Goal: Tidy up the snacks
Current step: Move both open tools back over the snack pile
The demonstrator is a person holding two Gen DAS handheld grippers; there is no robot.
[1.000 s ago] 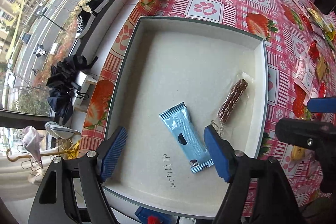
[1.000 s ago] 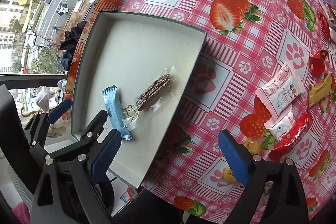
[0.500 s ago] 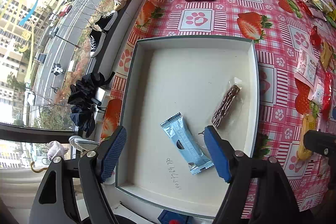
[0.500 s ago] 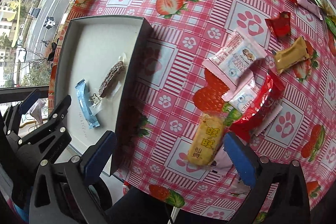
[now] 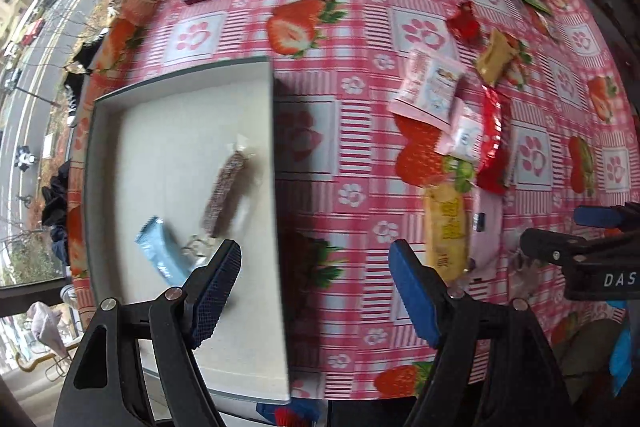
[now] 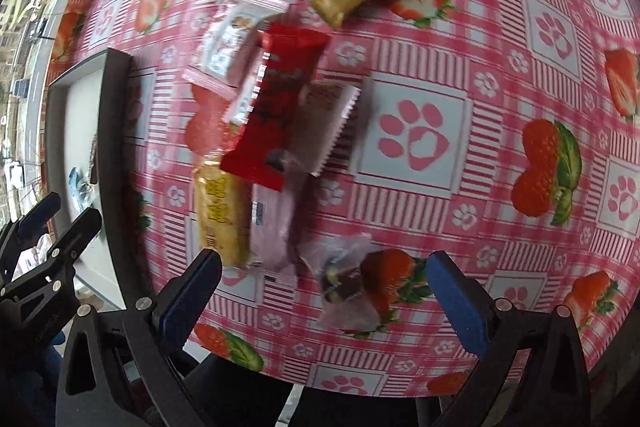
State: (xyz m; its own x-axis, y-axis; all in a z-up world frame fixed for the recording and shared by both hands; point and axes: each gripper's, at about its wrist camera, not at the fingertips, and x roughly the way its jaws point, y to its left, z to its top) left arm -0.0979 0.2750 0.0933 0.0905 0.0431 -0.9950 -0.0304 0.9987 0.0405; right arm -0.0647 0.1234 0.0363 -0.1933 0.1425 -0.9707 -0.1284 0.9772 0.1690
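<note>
Now your left gripper (image 5: 316,285) gapes empty beside the tray (image 5: 86,187), and your right gripper (image 6: 324,297) gapes empty over a clear-wrapped snack (image 6: 348,283).

Both wrist views look steeply down, close above the tablecloth (image 5: 360,131), sharing tray (image 5: 180,75) and snack pile (image 6: 276,99)
</note>
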